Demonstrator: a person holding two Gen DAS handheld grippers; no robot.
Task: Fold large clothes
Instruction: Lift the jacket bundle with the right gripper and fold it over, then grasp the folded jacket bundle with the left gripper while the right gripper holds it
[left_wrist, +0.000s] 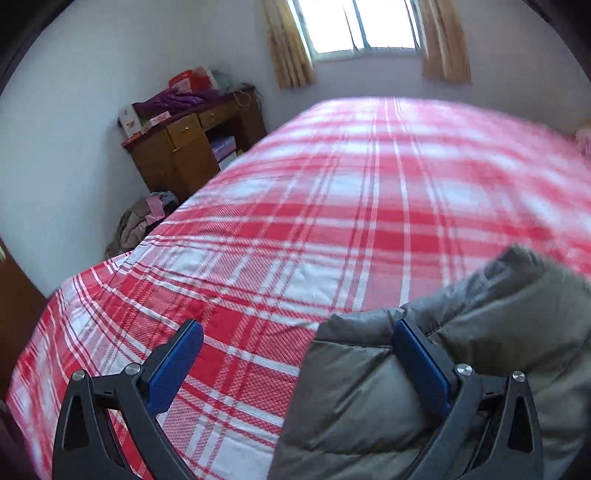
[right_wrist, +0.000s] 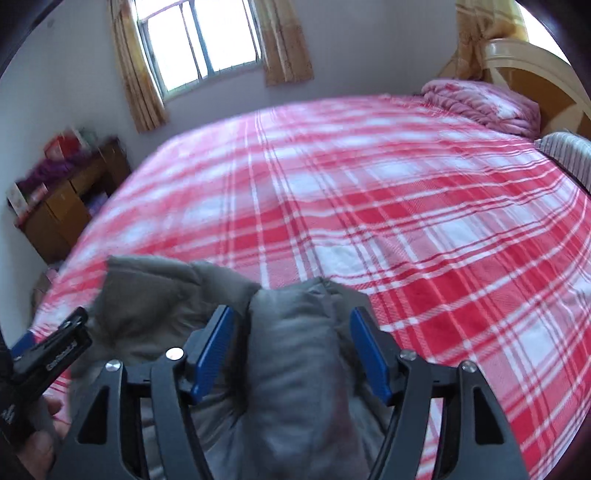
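Grey quilted puffer jacket (right_wrist: 291, 354), bunched into a thick padded roll, runs lengthwise between the two blue-padded fingers (right_wrist: 216, 350) of the right gripper (right_wrist: 293, 350), its long axis lying along the line the gripper points, with the rounded end of the fold facing away toward the far side of the red-and-white plaid bedsheet (right_wrist: 406, 206). The jaws stand fairly wide; the roll fills most of the gap, though whether both pads press on it cannot be told through the blur. More of the jacket spreads off to the left of this gripper in a looser lump.

From the left wrist view, the left gripper (left_wrist: 295, 354) is spread wide, with bare plaid sheet between most of its span. The jacket (left_wrist: 461, 332) lies toward its right side, draped over and around the right blue finger (left_wrist: 417, 365); the left finger (left_wrist: 177, 365) hangs apart from it over the sheet. A firm hold is not visible here.

Ahead of both grippers the bed stretches to a curtained window (left_wrist: 362, 26); a wooden desk (left_wrist: 192, 147) stands ahead and left
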